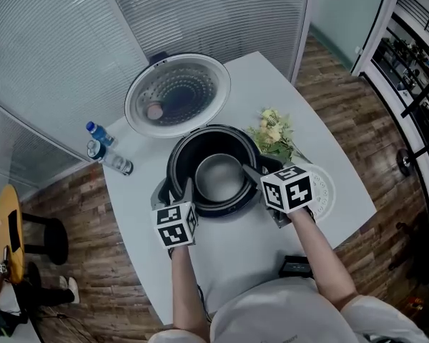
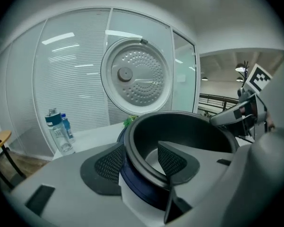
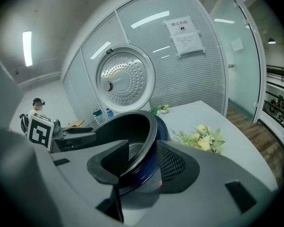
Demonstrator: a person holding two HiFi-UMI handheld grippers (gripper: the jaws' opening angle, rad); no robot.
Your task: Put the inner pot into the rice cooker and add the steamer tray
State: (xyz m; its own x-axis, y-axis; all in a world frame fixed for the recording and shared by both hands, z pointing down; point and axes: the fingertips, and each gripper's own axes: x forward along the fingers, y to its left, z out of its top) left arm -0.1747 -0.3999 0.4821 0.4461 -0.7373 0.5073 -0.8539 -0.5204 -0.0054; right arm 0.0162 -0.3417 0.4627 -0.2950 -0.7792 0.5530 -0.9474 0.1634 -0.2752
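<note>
Seen from the head, steeply downward onto the white tabletop [image 1: 329, 156], with the rice cooker [image 1: 177, 156] near frame centre. Seen from the left hand-held gripper [image 1: 180, 194], low and very close against the cooker's rim, facing across its opening toward the raised lid [image 1: 177, 95] and the blinds [image 2: 75, 79] behind. Seen from the right hand-held gripper [image 1: 261, 171], equally close at the opposite rim, facing that same lid. Shared by all three: cooker, lid, water bottles [image 1: 104, 148]. Caught in each gripper view too: the other gripper's marker cube [image 2: 258, 78].

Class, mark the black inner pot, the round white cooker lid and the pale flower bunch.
black inner pot [image 1: 219, 179]: head view, grey bottom.
round white cooker lid [image 1: 177, 95]: head view, perforated centre.
pale flower bunch [image 1: 273, 134]: head view, blossoms.
</note>
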